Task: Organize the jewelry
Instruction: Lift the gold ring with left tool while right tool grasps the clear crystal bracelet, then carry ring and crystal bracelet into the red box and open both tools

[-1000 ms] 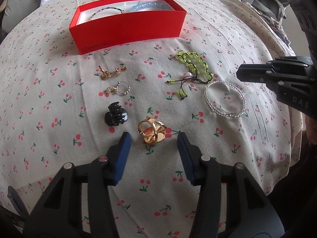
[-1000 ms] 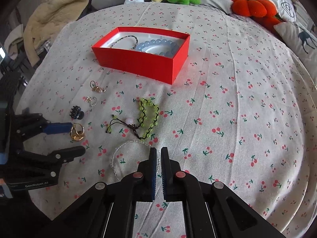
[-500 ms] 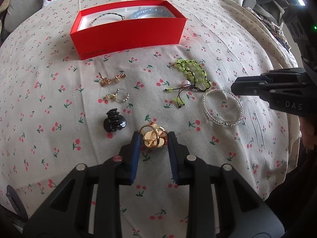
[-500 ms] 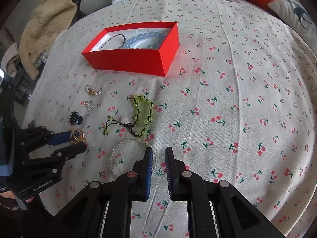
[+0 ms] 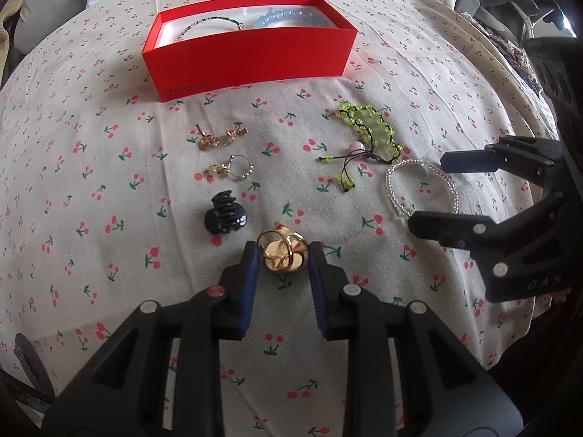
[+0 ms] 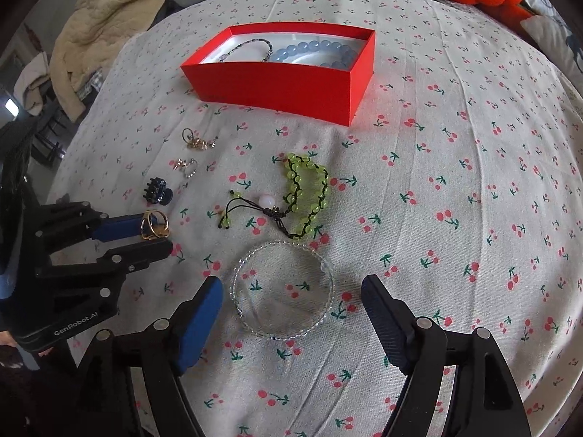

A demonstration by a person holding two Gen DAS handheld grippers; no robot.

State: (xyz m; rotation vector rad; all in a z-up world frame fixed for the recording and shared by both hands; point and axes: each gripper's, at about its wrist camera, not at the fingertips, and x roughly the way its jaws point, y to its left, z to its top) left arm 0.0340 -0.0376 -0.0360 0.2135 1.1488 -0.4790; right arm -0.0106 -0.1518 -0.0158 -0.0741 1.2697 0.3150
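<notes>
The left gripper (image 5: 283, 258) pinches the gold ring (image 5: 281, 257) against the cloth (image 5: 109, 182), while the right gripper (image 6: 291, 293), its jaws just opened wide, straddles the clear bracelet (image 6: 283, 289) without touching it.

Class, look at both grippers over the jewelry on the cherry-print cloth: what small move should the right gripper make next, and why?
Probably lower and close. The right gripper has just been opening and straddles the clear bead bracelet, pads not touching it. The left gripper already pinches the gold ring; the red box holds two bracelets, so this one likely follows.
</notes>
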